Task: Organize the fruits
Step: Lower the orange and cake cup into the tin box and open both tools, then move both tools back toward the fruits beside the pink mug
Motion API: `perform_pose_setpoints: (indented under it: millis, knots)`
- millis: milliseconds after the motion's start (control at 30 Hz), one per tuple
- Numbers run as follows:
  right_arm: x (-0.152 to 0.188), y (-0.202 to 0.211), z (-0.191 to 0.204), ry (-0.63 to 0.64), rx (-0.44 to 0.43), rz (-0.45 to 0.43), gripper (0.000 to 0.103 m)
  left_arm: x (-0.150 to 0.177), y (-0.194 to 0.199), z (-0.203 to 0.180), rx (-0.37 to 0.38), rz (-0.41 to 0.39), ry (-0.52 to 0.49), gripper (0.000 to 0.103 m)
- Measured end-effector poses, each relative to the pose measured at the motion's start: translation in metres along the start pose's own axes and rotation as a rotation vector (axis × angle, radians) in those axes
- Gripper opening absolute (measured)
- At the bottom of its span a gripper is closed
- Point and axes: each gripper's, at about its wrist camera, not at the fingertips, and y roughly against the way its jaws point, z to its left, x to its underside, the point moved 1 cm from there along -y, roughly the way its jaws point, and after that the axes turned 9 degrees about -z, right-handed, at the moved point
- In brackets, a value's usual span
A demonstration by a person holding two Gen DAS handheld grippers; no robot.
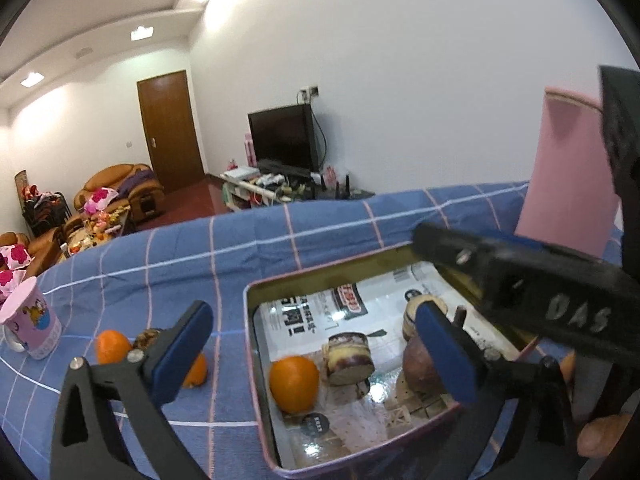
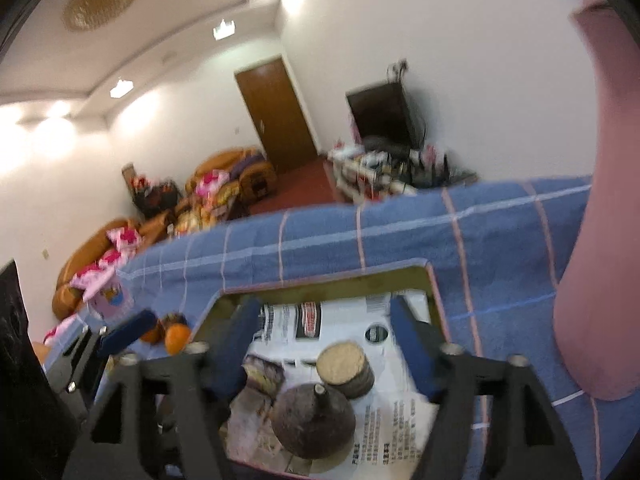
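A pink-rimmed metal tin (image 1: pixel 256 360) lined with newspaper sits on the blue checked cloth. In it lie an orange (image 1: pixel 294 383), a cut purple-and-yellow piece (image 1: pixel 350 359), a second cut round piece (image 1: pixel 420 308) and a brown round fruit with a stem (image 1: pixel 420 364). My left gripper (image 1: pixel 316 356) is open above the tin's left half, empty. Two oranges (image 1: pixel 112 346) lie on the cloth left of the tin. My right gripper (image 2: pixel 324 352) is open over the tin, above the brown fruit (image 2: pixel 312 424) and a cut piece (image 2: pixel 344 368). It also shows in the left wrist view (image 1: pixel 520 276).
A pink cartoon mug (image 1: pixel 30 324) stands at the far left of the cloth. A tall pink cylinder (image 1: pixel 568 168) stands right of the tin, also in the right wrist view (image 2: pixel 600 240). Beyond the table edge are sofas, a door and a TV.
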Motion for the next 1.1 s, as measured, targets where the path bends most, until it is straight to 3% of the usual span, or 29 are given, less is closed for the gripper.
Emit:
perform_pose_setpoints:
  millis: [133, 467, 600, 767, 1100]
  knots:
    - [-0.002, 0.013, 0.001, 0.021, 0.069, -0.104, 0.086, 0.000, 0.005, 0.014, -0.034, -0.006, 0.020, 0.103]
    - [0.005, 0.034, 0.012, 0.118, 0.217, -0.223, 0.086, 0.006, 0.019, 0.044, -0.180, -0.080, 0.011, 0.103]
    - [0.008, 0.035, 0.024, 0.161, 0.236, -0.213, 0.086, 0.013, 0.030, 0.045, -0.216, -0.122, -0.053, 0.103]
    - [0.011, 0.036, 0.040, 0.182, 0.230, -0.202, 0.086, 0.016, 0.039, 0.054, -0.192, -0.131, -0.060, 0.103]
    - [0.021, 0.039, 0.061, 0.148, 0.231, -0.185, 0.086, 0.025, 0.039, 0.096, -0.177, -0.056, 0.080, 0.103]
